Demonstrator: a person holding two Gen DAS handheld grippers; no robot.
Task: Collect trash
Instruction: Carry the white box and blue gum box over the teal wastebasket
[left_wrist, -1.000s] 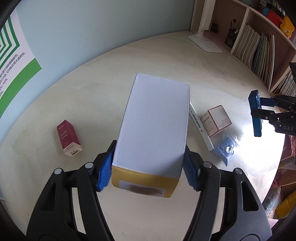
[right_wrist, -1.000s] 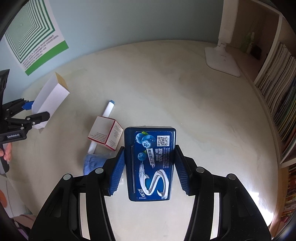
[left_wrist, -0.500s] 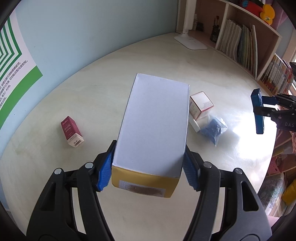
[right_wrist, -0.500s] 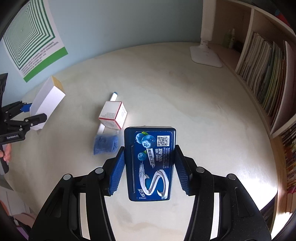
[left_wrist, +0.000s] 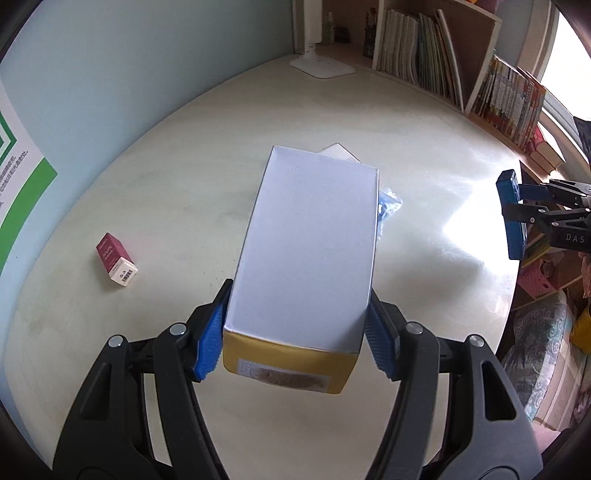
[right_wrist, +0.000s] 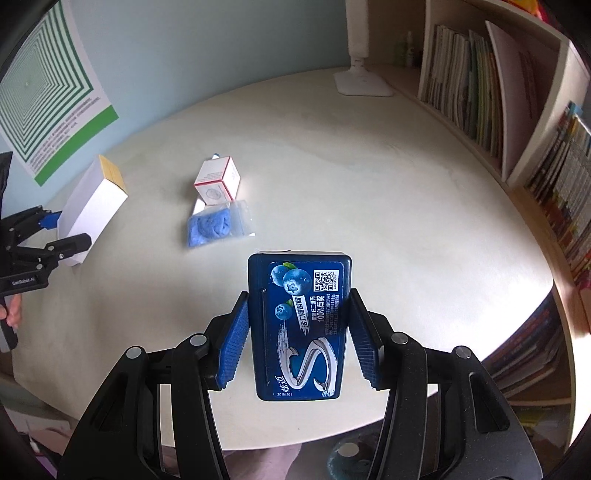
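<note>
My left gripper (left_wrist: 295, 339) is shut on a white carton with a yellow end (left_wrist: 310, 251) and holds it above the round table. My right gripper (right_wrist: 299, 339) is shut on a dark blue blueberry gum box (right_wrist: 299, 328), also held above the table. On the table lie a small maroon box (left_wrist: 116, 258), a small white box with red edges (right_wrist: 218, 181), and a clear bag with blue contents (right_wrist: 218, 225). The right gripper with its blue box (left_wrist: 511, 218) shows at the right of the left wrist view. The left gripper with its carton (right_wrist: 92, 206) shows at the left of the right wrist view.
The pale round table (right_wrist: 369, 206) has its front edge close below my right gripper. A white lamp base (right_wrist: 362, 83) stands at the back. Shelves of books (right_wrist: 480, 110) line the right side. A green striped poster (right_wrist: 48, 92) hangs on the blue wall.
Both grippers have pulled back and up from the table with their boxes still held. The items on the table look farther away. The views have swung toward the bookshelves.
</note>
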